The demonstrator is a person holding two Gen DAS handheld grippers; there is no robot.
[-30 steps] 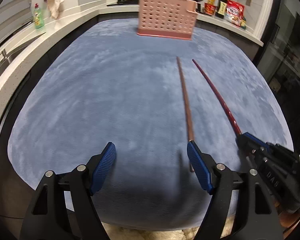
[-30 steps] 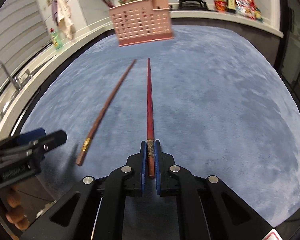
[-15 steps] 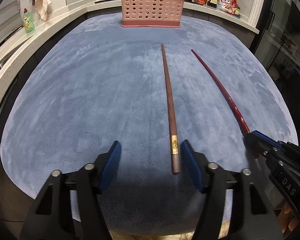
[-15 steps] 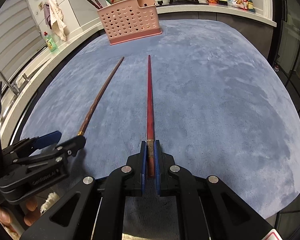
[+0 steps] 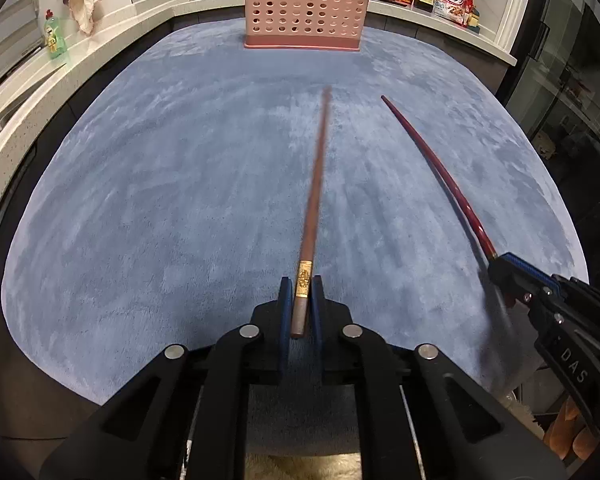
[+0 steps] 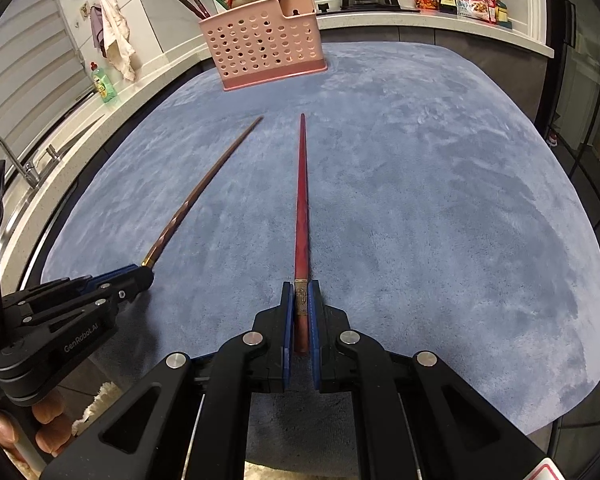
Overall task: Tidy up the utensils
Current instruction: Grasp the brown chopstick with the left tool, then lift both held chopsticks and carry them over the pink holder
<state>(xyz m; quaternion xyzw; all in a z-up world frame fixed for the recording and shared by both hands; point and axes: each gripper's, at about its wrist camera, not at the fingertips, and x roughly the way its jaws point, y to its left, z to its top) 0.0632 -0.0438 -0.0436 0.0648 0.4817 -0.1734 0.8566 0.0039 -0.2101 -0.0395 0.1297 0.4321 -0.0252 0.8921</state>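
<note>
With its jaws just closed, the left gripper pinches the brown chopstick at its gold-banded butt end, the blue pads pressing it from both sides. Just beside it, the right gripper is clamped the same way on the red chopstick, again near the thick end. Each stick runs forward along its gripper's own line, tapered tip leading, over the blue mat and toward the pink perforated utensil basket at the mat's far edge, where other chopsticks already stand.

The hazard seems to lie in the grip point: held so far back, each long stick has most of its length unsupported and could pivot or droop between the pads, or slide out if the grip is light. The brown stick's outer half is blurred, hinting at wobble. Tips that swing could catch the mat's pile, cross one another, or miss the basket's narrow opening and knock the basket instead.
</note>
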